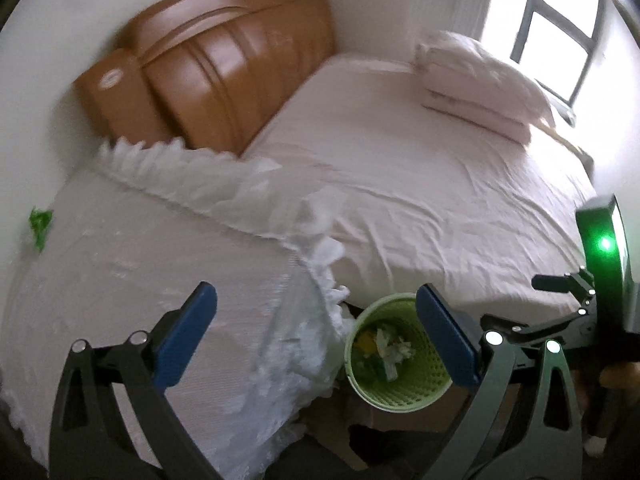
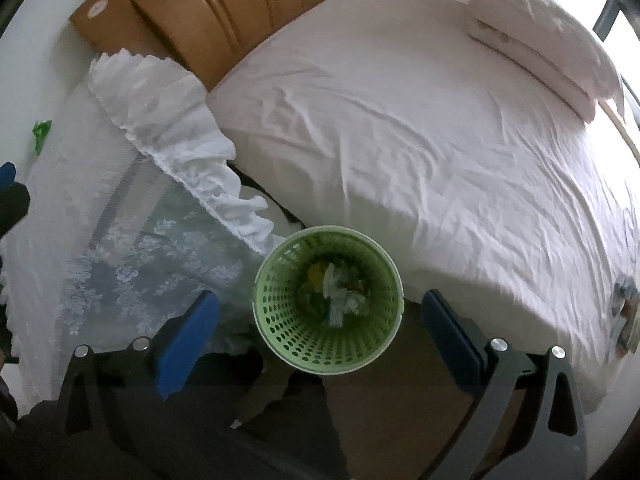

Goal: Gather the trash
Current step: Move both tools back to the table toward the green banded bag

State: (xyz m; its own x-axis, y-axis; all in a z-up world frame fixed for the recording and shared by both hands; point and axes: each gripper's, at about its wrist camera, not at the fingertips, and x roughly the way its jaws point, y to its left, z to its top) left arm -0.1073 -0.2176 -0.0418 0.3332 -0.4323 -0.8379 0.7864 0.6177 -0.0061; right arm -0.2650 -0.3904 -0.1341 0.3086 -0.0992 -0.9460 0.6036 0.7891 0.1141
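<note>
Left gripper (image 1: 316, 336): jaws spread wide, nothing held between the blue pads (image 1: 188, 332), nothing touched. It is pointed down over the lace-covered surface (image 1: 120, 248) at the bedside, with the green basket (image 1: 394, 394) seen just inside its right pad. Crumpled white and yellow trash (image 1: 384, 346) is seen lying in the basket bottom.

Right gripper (image 2: 320, 324): jaws likewise spread wide, nothing gripped, no contact. The perforated green basket (image 2: 280, 320) is framed between the two blue pads (image 2: 188, 340) but below them, standing on the floor against the bed's edge. Paper scraps and a yellow piece (image 2: 334, 284) are visible inside it.

A small green scrap (image 1: 40, 226) is noted at the far left edge of the lace cover in both views, well apart from the basket.

View differences: in the left wrist view the window (image 1: 556, 28) and the other gripper's body with a green light (image 1: 606, 246) are shown at far right. In the right wrist view a blue-tipped part of the other gripper (image 2: 8, 172) is shown at far left, and a small patterned object (image 2: 626, 304) on the bed's right edge; what it is cannot be told. The wooden headboard (image 2: 200, 12), the white sheet (image 2: 400, 140) and the folded bedding (image 2: 540, 32) are recorded in both.
</note>
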